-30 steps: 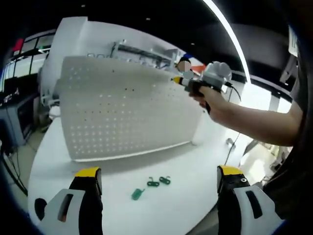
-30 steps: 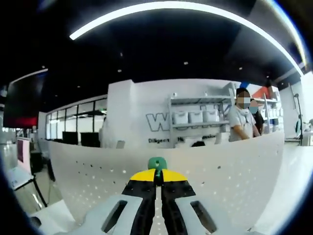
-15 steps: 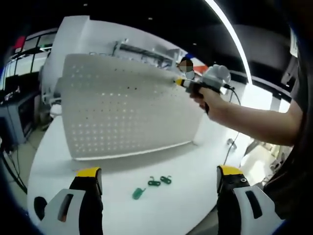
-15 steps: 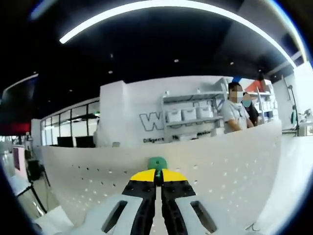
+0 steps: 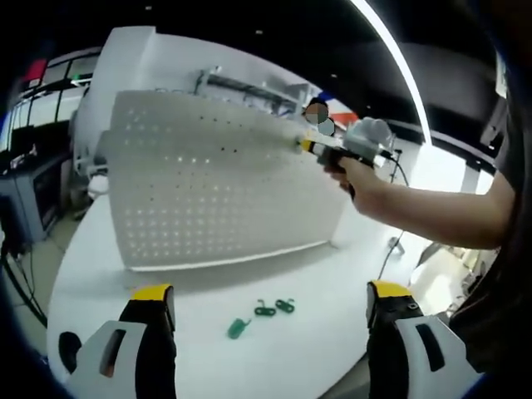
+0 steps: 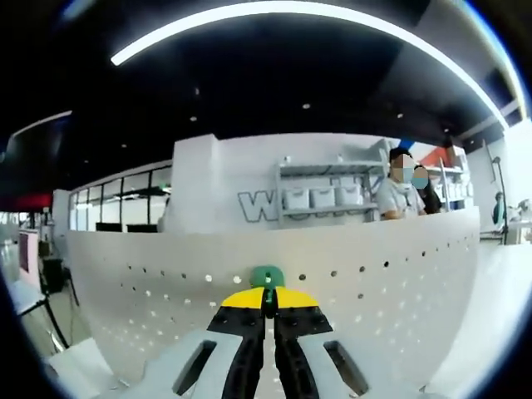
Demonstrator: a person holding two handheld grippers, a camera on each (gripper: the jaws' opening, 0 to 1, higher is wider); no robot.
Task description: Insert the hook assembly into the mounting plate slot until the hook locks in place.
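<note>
- Your left gripper view takes in the whole scene: your left claw (image 5: 264, 309) spread wide and empty over the smooth white tabletop (image 5: 332, 274), with three small green hooks (image 5: 264, 312) lying loose between its jaws.
- The white perforated mounting plate (image 5: 216, 187) stands upright there; your right claw (image 5: 304, 145) meets its upper edge.
- Your right gripper view looks close: right claw pressed together, pinching a rounded green hook assembly (image 6: 267, 276) against the dotted plate.

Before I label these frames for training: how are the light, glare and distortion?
Left gripper view: the white perforated pegboard panel bows from fisheye, and daylight blows out behind the person's forearm. Right gripper view: a curved ceiling light strip glares on black, while the small green hook stays sharp.
</note>
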